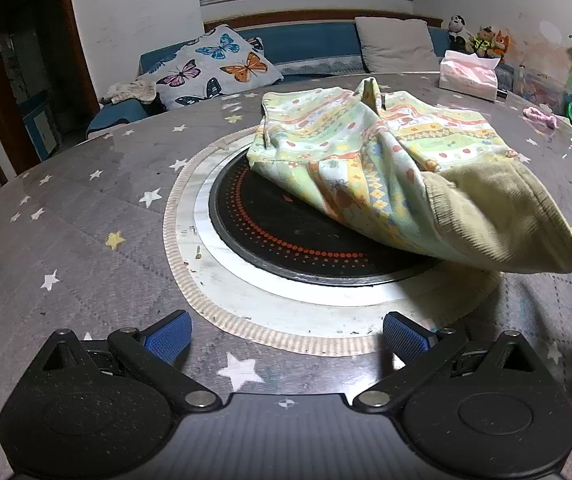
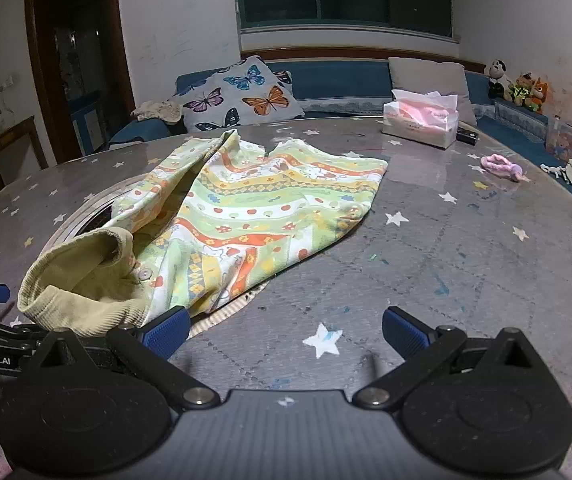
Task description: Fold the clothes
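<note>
Both hand-held grippers hang over the starred worktop [image 1: 65, 208] with blue pads spread wide and nothing between them: the left hand-held gripper [image 1: 286, 336] just short of the round hob [image 1: 286, 240], the right hand-held gripper [image 2: 283, 336] just beside the garment's near edge. Crumpled and unfolded, the garment [image 2: 253, 216] lies partly over the hob, its ribbed yellow cuff [image 2: 81, 280] nearest the right gripper's left pad. Beyond the garment stand a tissue box [image 2: 420, 124] and, off to its right, a pink scrap [image 2: 502, 166].
</note>
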A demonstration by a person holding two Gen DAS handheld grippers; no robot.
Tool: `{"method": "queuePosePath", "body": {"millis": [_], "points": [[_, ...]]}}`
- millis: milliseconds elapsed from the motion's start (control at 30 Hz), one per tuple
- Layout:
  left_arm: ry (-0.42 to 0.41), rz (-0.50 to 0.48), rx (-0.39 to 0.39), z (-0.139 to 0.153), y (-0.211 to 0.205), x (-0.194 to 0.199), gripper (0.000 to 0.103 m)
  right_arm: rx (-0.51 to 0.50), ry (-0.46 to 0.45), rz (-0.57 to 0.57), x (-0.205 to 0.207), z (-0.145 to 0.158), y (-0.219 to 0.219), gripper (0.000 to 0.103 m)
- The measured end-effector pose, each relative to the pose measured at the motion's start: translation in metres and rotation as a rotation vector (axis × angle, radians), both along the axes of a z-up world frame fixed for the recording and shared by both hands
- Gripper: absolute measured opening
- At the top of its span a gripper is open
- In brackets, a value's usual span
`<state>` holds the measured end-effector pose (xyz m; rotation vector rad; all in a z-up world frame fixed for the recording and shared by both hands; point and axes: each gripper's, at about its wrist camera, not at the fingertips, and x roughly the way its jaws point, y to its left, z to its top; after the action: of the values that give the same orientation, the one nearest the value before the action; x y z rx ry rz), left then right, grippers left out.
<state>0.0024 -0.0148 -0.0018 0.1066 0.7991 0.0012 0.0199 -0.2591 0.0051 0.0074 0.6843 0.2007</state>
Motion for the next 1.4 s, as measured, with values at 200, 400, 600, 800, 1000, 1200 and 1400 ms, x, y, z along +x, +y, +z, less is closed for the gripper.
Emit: {"method": "queuePosePath", "body": {"millis": [200, 400, 600, 800, 1000, 1200, 1400], "points": [[0.003, -0.006, 0.004, 0.0, 0.0, 0.0, 0.103, -0.006, 0.012, 0.015, 0.0, -0.002, 0.004, 0.103], [0.006, -0.013, 0.009, 0.001, -0.002, -0.001, 0.103, -0.01, 0.016, 0.027, -0.002, -0.003, 0.006, 0.103], [0.009, -0.019, 0.011, 0.001, -0.004, -0.002, 0.103, 0.005, 0.002, 0.034, -0.004, 0.003, 0.006, 0.103], [0.011, -0.016, 0.015, 0.001, -0.003, -0.002, 0.103, 0.053, -0.03, 0.079, -0.007, 0.013, 0.011, 0.103], [0.01, 0.0, 0.022, 0.002, 0.001, -0.001, 0.103, 0.094, -0.066, 0.171, -0.007, 0.023, 0.025, 0.103], [0.01, 0.02, 0.026, 0.002, 0.008, -0.003, 0.103, 0.002, 0.005, 0.232, 0.001, 0.002, 0.044, 0.103], [-0.003, 0.024, 0.012, 0.008, 0.009, -0.003, 0.103, -0.101, 0.049, 0.262, 0.0, -0.018, 0.057, 0.103]]}}
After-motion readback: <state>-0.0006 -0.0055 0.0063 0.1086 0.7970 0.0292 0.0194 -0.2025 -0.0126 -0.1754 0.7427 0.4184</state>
